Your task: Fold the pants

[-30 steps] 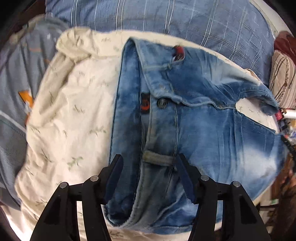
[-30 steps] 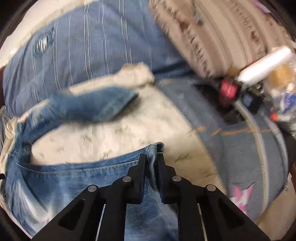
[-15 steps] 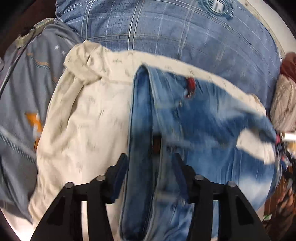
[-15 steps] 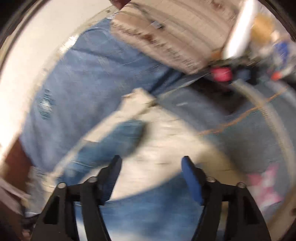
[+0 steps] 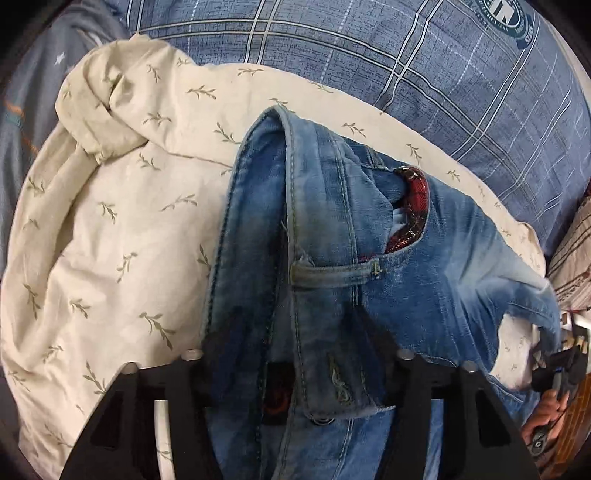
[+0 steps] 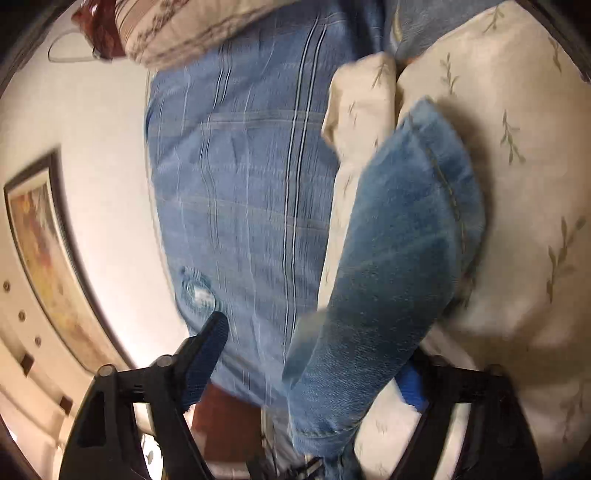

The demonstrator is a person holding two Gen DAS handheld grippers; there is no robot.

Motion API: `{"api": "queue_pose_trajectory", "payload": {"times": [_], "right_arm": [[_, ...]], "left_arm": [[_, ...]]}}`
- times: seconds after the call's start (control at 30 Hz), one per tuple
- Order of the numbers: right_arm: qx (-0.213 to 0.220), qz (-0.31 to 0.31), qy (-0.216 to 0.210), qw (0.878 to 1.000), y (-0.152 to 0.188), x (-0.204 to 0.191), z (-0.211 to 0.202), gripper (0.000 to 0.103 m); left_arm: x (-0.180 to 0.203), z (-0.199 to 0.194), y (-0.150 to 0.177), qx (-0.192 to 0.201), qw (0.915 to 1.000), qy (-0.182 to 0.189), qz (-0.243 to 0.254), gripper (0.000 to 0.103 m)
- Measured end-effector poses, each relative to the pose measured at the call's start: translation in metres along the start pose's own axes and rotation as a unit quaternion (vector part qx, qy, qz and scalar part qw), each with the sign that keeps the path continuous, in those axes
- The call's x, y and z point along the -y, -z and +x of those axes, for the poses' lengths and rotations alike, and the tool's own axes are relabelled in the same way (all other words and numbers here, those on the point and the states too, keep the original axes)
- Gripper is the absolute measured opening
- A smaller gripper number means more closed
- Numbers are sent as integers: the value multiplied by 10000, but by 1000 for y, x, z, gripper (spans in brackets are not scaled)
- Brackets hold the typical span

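Faded blue jeans (image 5: 332,258) lie on a cream leaf-print sheet (image 5: 122,229), waistband toward me, with a belt loop (image 5: 332,275) and red plaid pocket lining (image 5: 415,206) showing. My left gripper (image 5: 295,347) is open, its jaws straddling the bunched waistband, which drapes over them. In the right wrist view a jeans leg end (image 6: 391,266) hangs between the fingers of my open right gripper (image 6: 314,354), nearer the right finger; the left fingertip (image 6: 212,336) is clear of the cloth.
A blue plaid pillow (image 5: 424,74) lies behind the sheet and shows in the right wrist view (image 6: 240,184). A striped beige cushion (image 6: 192,33) sits beyond. A wall with a framed picture (image 6: 40,240) is at left. A hand (image 5: 546,417) shows at lower right.
My right gripper has let go of the jeans edge, opened and swung over to the other leg end. My left gripper has pushed forward over the waistband, still open.
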State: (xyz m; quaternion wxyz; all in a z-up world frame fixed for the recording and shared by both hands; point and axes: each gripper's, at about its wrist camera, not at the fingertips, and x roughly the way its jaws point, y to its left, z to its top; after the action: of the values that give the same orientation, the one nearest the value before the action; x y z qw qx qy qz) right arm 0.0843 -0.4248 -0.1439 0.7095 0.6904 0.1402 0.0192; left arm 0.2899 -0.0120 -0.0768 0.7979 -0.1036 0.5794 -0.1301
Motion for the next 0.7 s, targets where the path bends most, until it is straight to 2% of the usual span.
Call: {"api": "queue_pose_trajectory", "payload": {"times": [0.03, 0.1, 0.13, 0.17, 0.23, 0.27, 0.3, 0.37, 0.4, 0.43, 0.47, 0.5, 0.53, 0.57, 0.6, 0.63, 0.7], "right_arm": [[12, -96, 141, 9999, -2, -4, 0, 4], [74, -729, 660, 9951, -9, -29, -9, 7], [204, -1409, 933, 9854, -12, -55, -19, 7], [300, -2157, 1288, 9675, -13, -81, -27, 7], [463, -3404, 2302, 9105, -7, -116, -28, 10], [444, -3738, 2749, 8847, -9, -119, -26, 19], [341, -3776, 3264, 8658, -19, -112, -22, 29], [305, -3425, 4058, 8468, -43, -87, -29, 32], [335, -3105, 4154, 8544, -54, -76, -42, 33], [412, -2875, 4024, 8682, -60, -71, -55, 33], [561, -2612, 3613, 8933, -63, -66, -76, 34], [604, -2466, 3230, 9117, -63, -64, -91, 42], [579, -2398, 3028, 9206, -63, -64, -99, 50], [506, -2352, 2856, 9277, -62, -62, -103, 69], [372, -2293, 2749, 9330, -58, -58, -104, 75], [256, -2238, 2696, 9363, -55, -54, -101, 75], [-11, -2129, 2558, 9430, -51, -46, -89, 75]], "left_arm": [[0, -2, -2, -48, 9998, 166, -17, 24], [4, -10, -1, -19, 9997, 234, -64, 22], [8, -13, -2, 114, 9999, 27, 5, 19], [12, -13, -3, 211, 9996, -143, 111, 19], [17, 0, -6, 188, 9984, -492, 223, 18], [18, 11, -8, 72, 9981, -578, 189, 18], [16, 17, -8, 25, 9980, -606, 153, 19], [17, 15, -8, 120, 9978, -622, 197, 19], [16, 12, -7, 58, 9977, -648, 208, 19], [14, 7, -5, 37, 9981, -586, 193, 19], [12, -1, -1, 41, 9989, -446, 163, 19], [7, -7, 1, 53, 9995, -291, 105, 19], [2, -13, 1, 79, 9999, -106, -12, 19], [0, -15, 1, 90, 9999, -11, -82, 21], [-2, -16, 1, 72, 9998, 80, -171, 27], [-4, -16, 1, 52, 9997, 96, -218, 32], [-7, -16, 3, -54, 9997, 45, -216, 32]]}}
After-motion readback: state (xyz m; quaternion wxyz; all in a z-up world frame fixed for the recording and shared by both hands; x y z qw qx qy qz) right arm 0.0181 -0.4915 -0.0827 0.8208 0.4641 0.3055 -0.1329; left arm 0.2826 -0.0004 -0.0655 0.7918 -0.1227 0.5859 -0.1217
